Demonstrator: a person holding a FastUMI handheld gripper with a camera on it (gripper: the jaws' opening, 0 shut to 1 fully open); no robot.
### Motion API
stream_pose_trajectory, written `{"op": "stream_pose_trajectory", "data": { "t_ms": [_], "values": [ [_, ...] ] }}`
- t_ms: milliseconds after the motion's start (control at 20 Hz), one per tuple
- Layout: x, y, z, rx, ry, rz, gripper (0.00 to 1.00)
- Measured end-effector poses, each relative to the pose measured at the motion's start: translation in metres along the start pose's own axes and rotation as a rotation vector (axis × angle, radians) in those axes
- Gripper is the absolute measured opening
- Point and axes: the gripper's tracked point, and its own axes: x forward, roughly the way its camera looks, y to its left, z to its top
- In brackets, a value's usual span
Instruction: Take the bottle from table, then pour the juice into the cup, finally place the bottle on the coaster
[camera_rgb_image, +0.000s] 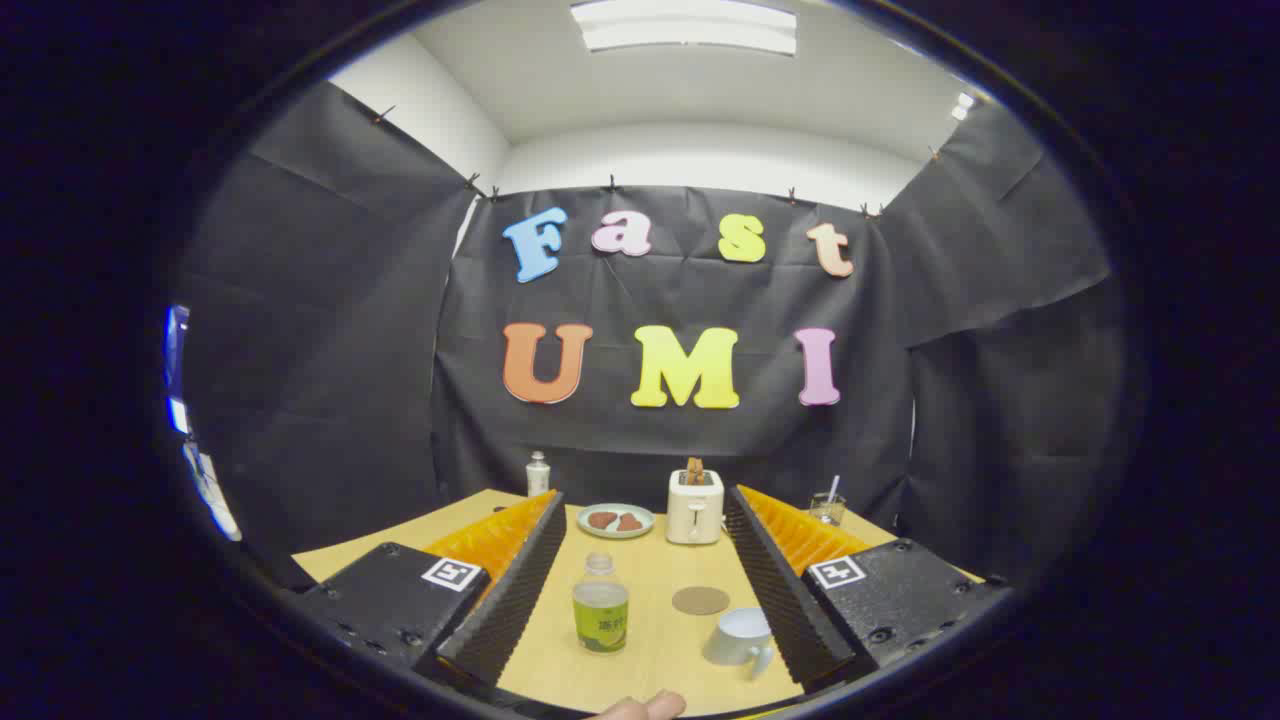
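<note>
A small clear bottle (600, 604) with a green label and yellow-green juice stands upright on the wooden table (660, 640), between my two fingers and nearer the left one. A round brown coaster (700, 600) lies flat to its right. A white cup (742, 637) with a handle sits by the right finger. My gripper (645, 503) hovers above the table, open wide, with nothing held.
Beyond the fingers stand a white toaster (694, 506) with a slice in it, a plate (615, 520) with brown pieces, a small white bottle (538, 473) at the back left and a glass (828, 507) with a straw at the back right. A fingertip (645, 708) shows below.
</note>
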Motion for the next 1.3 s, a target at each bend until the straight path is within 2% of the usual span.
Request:
{"op": "stream_pose_trajectory", "data": {
  "t_ms": [1150,1300],
  "values": [
    [0.023,0.016,-0.026,0.064,0.085,0.060,1.00],
    [0.032,0.018,-0.035,0.051,0.093,0.041,1.00]
  ]
}}
